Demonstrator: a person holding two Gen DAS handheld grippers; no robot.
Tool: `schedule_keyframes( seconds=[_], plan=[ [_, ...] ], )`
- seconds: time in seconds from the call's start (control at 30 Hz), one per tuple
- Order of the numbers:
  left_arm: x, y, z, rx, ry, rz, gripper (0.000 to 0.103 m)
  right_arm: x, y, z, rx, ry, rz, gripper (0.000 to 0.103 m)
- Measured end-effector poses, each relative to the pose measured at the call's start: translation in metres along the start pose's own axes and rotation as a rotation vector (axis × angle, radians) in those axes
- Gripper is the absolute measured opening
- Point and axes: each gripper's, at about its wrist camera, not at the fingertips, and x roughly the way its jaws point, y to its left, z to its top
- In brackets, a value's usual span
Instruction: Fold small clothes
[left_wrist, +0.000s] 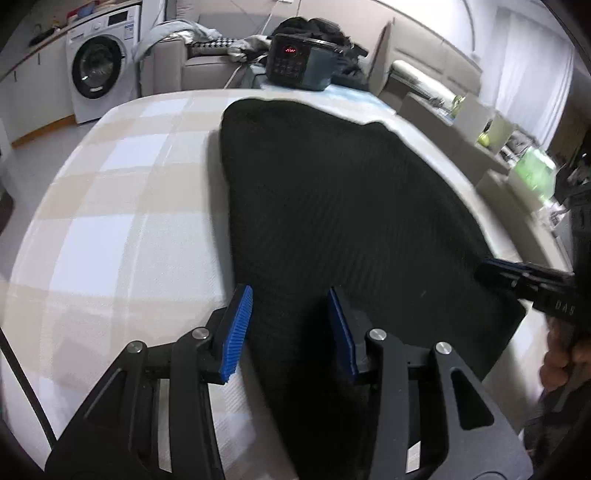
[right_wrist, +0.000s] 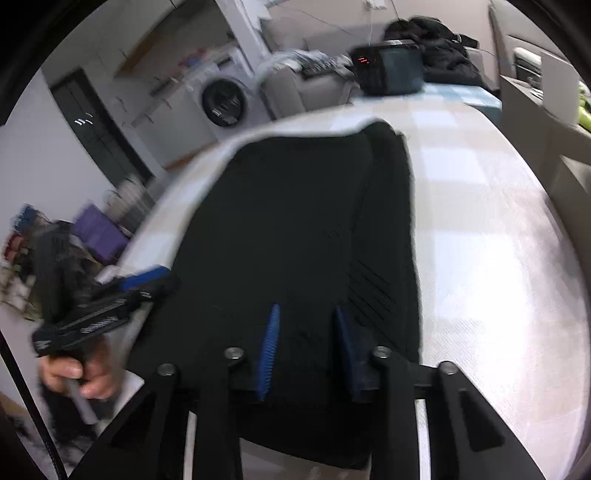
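Nearest in the left wrist view: left gripper, blue pads spread apart, released, straddling the near edge of the black garment. Spread flat on the checked tablecloth, covering its middle and reaching most of the way toward the far edge. In the right wrist view: right gripper, blue pads likewise parted, nothing pinched between them, poised over the garment's near hem.

Only in the right wrist view: a folded-over strip along the garment's right side, plus the bare hand gripping the other tool's handle, left of the garment. Only in the left wrist view: a blue fingertip of the right gripper touching the garment's right edge.

Beyond the garment, at the cloth's far end: dark cooker with red display. Farther left of the cooker: washing machine.
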Motion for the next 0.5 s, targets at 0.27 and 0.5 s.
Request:
schedule_keyframes(
  seconds=[0.27, 0.5],
  plan=[
    [-0.026, -0.002, -0.029, -0.002, 0.011, -0.076, 0.039, -0.016, -0.016, -0.030, 0.093, 0.035, 0.185, 0.038],
    [-0.039, 0.001, -0.049, -0.023, 0.015, -0.066, 0.039, -0.032, 0.004, -0.032, 0.023, -0.060, 0.117, 0.005]
  ],
)
